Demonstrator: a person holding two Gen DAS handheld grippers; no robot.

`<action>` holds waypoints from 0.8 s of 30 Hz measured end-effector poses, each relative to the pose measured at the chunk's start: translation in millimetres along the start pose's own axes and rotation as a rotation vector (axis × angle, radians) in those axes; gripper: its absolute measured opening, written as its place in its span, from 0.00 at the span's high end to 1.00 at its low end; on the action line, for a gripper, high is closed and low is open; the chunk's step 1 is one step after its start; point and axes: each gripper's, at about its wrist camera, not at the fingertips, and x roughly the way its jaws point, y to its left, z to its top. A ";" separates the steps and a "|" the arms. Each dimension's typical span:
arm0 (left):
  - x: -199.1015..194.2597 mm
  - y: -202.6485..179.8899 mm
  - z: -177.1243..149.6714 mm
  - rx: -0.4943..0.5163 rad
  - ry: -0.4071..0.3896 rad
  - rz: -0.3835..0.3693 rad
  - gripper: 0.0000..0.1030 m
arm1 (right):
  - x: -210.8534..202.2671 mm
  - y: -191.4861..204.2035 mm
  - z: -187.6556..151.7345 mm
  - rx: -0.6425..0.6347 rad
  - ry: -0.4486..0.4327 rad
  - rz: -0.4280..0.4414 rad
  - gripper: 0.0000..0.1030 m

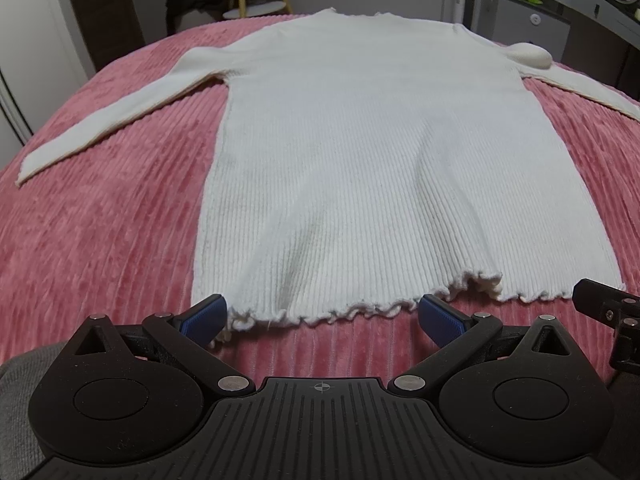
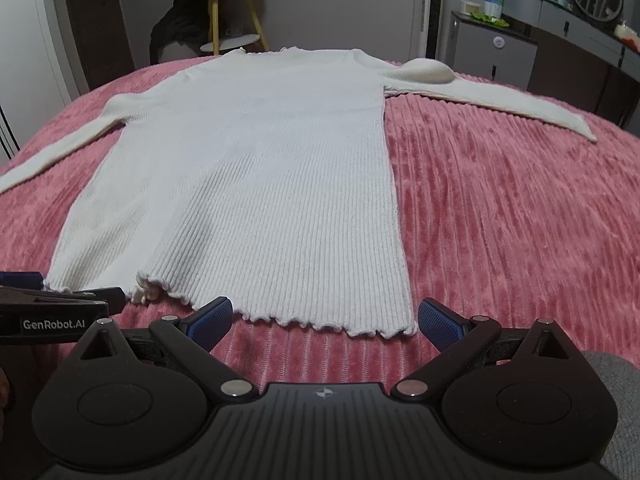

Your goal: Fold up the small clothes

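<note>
sweater [image 1: 360, 152] flat on bedspread [image 1: 100, 220], sleeves outspread

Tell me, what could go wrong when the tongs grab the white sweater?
1. Both the left tongs and the right tongs are open at the frilly hem. They might pinch the pink blanket too.
2. A bump in the white sweater could get folded in as a crease.
3. The far sleeve has a puffy shoulder, so it may fold unevenly.
</note>
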 end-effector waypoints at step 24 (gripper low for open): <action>5.1 -5.3 41.2 0.009 -0.094 0.068 0.00 | 16.0 -165.4 74.3 0.594 -0.213 0.308 0.05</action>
